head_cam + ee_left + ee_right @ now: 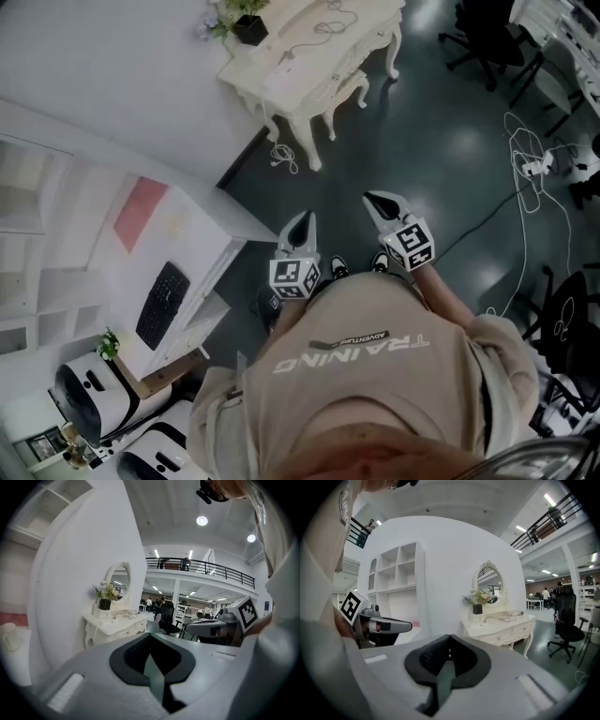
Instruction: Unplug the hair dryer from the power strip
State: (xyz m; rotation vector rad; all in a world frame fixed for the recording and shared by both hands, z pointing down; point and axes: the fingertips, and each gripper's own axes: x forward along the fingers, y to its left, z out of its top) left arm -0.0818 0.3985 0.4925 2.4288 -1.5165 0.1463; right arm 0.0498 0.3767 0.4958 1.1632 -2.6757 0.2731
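I see no hair dryer clearly. A thin cord (330, 21) lies on the white dressing table (298, 82) across the room, and it also shows as a cord (502, 617) in the right gripper view. A white cable with a small white block, perhaps a power strip (534, 168), lies on the dark floor at the right. My left gripper (304, 221) and right gripper (376, 201) are held side by side in front of my chest, far from the table. Both are shut with nothing between the jaws, as seen on the left gripper (150, 635) and the right gripper (449, 640).
A potted plant (247, 26) and an oval mirror (490, 581) stand on the dressing table. Black office chairs (487, 39) are at the far right. A white desk with a black keyboard (161, 305) is at my left, beside white shelves (396, 581).
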